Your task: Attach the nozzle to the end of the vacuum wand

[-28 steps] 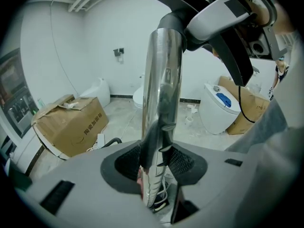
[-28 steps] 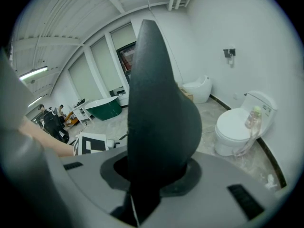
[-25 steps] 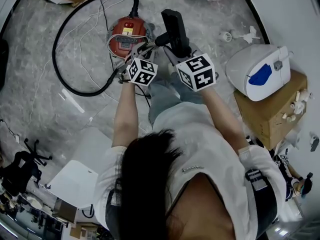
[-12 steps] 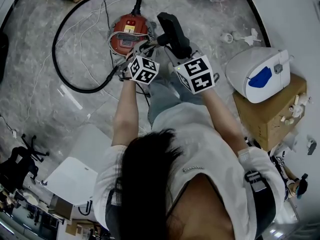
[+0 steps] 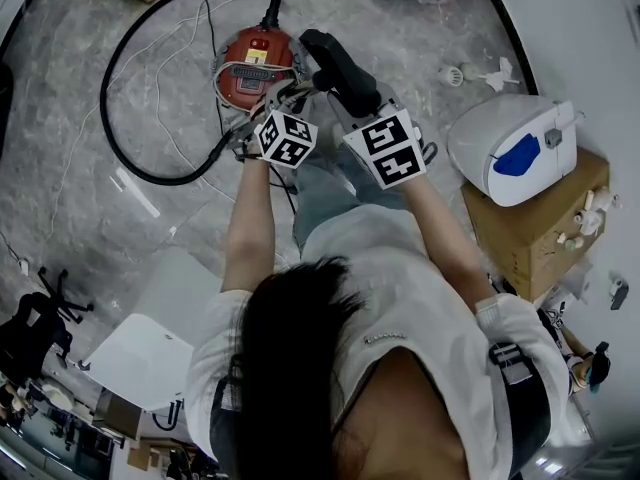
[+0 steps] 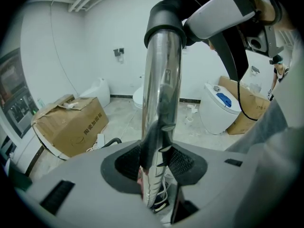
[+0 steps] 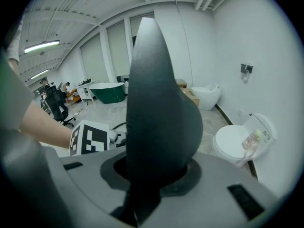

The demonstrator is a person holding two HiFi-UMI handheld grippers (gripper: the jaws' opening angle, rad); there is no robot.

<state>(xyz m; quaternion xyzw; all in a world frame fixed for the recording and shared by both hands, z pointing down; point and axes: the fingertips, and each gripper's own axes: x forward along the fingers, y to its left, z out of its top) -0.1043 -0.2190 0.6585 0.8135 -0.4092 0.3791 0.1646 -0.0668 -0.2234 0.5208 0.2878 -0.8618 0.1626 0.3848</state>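
Note:
The chrome vacuum wand runs up between the pads of my left gripper, which is shut on it. The wand's upper end sits in the black collar of the nozzle. My right gripper is shut on the black nozzle, which fills its view. In the head view the nozzle leans up and left, beyond the right gripper and beside the left gripper. The red vacuum canister lies on the floor just past them, its black hose looping left.
A white toilet-like unit and a cardboard box stand at the right. A white board and an office chair are at the lower left. White cables trail by the canister. A second carton stands further off.
My right gripper has rolled, and the nozzle's far end has swung to the left, from near upright to a lean. The left gripper and the wand have stayed in place.

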